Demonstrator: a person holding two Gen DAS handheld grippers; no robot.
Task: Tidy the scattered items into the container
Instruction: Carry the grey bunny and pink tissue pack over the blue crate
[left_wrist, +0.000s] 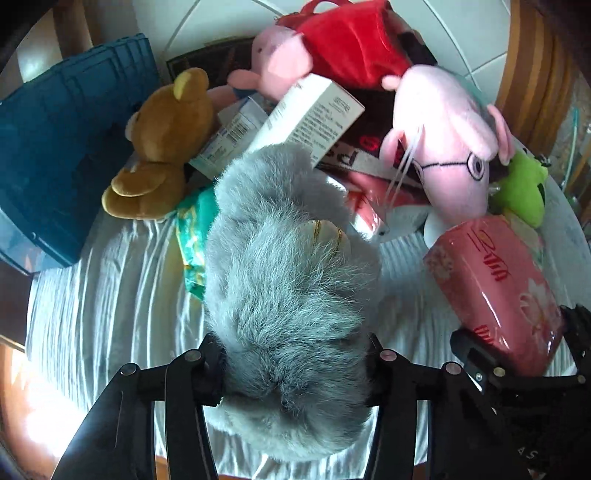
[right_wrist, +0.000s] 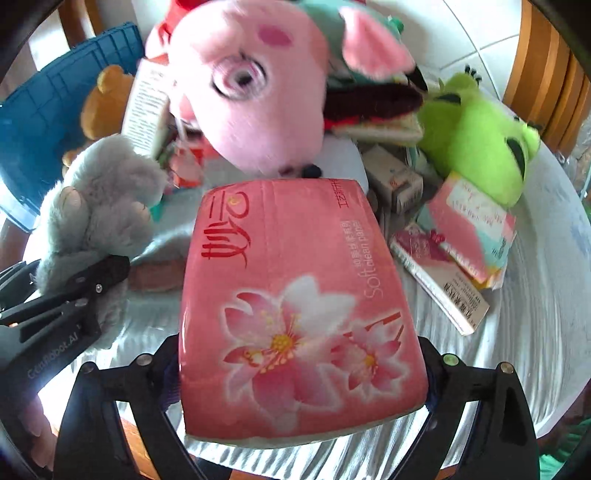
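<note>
My left gripper (left_wrist: 295, 373) is shut on a fluffy grey plush toy (left_wrist: 284, 266), held above the white cloth. The same grey plush (right_wrist: 99, 206) shows at the left of the right wrist view with the left gripper (right_wrist: 74, 295) clamped on it. My right gripper (right_wrist: 301, 373) is shut on a pink pack of tissue paper (right_wrist: 295, 295) printed with flowers, its fingers pressing both long sides. That tissue pack (left_wrist: 495, 291) appears at the right of the left wrist view. The blue container (left_wrist: 66, 155) stands at the far left.
A heap lies beyond: a brown teddy bear (left_wrist: 162, 147), white boxes (left_wrist: 310, 114), pink pig plushes (left_wrist: 443, 144), a red-dressed pig (left_wrist: 343, 40), a green frog plush (right_wrist: 476, 136) and booklets (right_wrist: 443, 273). A white cloth (left_wrist: 110, 295) covers the round table; wooden chairs (right_wrist: 546, 74) stand behind.
</note>
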